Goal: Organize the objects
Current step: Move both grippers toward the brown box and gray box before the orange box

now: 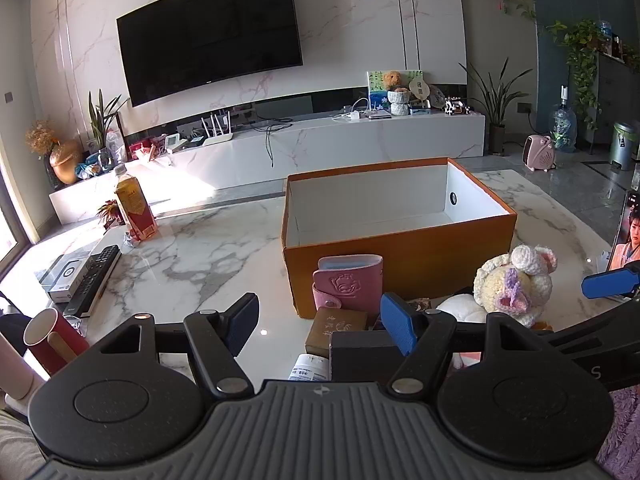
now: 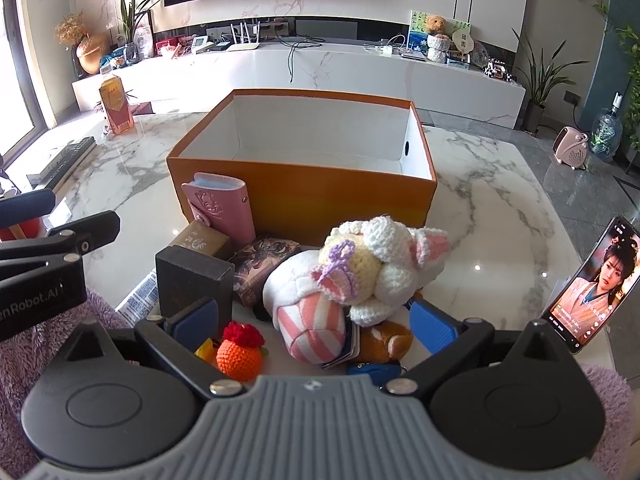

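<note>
At the bottom of the right wrist view the right gripper [image 2: 316,326] is spread, empty, around a pile of toys — an orange crochet fruit [image 2: 239,354], a striped pink plush [image 2: 312,330] and a white crochet doll [image 2: 380,268]. The left gripper [image 1: 320,326] is likewise spread, a dark box [image 1: 362,356] between its pads. Behind, a pink card holder [image 2: 220,210] leans on the orange box [image 2: 304,188], open with a white interior, at frame centre; a phone [image 2: 588,284] stands far right.

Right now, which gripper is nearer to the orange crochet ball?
Right. The right gripper is open just above the orange crochet ball, which lies beside its left finger. The left gripper is open farther left, facing the pink card holder.
</note>
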Demonstrator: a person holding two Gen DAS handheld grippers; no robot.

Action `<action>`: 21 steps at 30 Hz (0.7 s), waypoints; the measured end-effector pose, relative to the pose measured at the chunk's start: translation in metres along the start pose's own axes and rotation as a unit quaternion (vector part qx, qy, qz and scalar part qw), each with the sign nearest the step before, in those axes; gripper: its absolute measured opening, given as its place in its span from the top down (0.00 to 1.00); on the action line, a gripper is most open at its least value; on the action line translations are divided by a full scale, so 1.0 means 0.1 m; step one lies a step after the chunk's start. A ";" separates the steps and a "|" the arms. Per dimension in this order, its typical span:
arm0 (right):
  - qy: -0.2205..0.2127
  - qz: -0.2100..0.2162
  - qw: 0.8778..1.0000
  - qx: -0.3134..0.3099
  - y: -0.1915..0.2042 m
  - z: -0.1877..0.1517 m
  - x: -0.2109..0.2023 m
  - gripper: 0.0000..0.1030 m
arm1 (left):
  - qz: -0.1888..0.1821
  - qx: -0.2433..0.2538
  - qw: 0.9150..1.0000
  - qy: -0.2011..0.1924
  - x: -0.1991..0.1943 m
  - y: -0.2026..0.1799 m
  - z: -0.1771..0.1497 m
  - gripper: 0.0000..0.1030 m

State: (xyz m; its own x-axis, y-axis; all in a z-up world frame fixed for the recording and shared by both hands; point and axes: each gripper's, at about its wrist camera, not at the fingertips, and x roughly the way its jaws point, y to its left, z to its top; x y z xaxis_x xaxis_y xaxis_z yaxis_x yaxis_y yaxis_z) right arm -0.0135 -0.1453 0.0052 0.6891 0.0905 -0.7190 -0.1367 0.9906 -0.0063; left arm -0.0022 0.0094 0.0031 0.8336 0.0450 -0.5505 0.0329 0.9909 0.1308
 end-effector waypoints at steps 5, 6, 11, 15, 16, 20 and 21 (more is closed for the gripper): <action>0.000 -0.001 1.000 -0.001 0.00 0.00 0.00 0.01 | 0.000 0.000 1.000 0.000 0.00 0.00 0.00 0.22; 0.000 0.000 1.000 -0.001 0.00 0.00 0.00 0.01 | 0.000 0.000 1.000 0.000 0.00 0.00 0.00 0.22; 0.001 0.000 1.000 -0.001 0.00 0.00 0.00 0.01 | 0.000 0.001 1.000 0.001 0.00 -0.01 -0.01 0.22; 0.002 0.000 1.000 -0.002 0.00 -0.01 0.00 0.01 | -0.001 0.002 1.000 0.002 0.00 0.00 -0.02 0.22; 0.002 0.000 1.000 -0.003 0.00 -0.01 0.01 0.01 | -0.001 0.003 1.000 0.003 0.01 0.00 -0.03 0.22; 0.000 -0.002 1.000 0.000 0.00 -0.02 0.02 0.01 | -0.004 0.006 1.000 0.006 0.03 0.02 -0.04 0.25; -0.001 -0.001 1.000 0.001 0.00 -0.02 0.03 0.01 | -0.004 0.007 1.000 0.008 0.04 0.03 -0.05 0.27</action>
State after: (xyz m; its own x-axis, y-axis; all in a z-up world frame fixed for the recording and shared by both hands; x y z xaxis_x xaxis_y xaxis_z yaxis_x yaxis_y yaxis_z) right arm -0.0130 -0.1457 0.0018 0.6916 0.0881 -0.7169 -0.1335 0.9910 -0.0070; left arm -0.0017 0.0130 -0.0027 0.8244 0.0387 -0.5647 0.0475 0.9894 0.1372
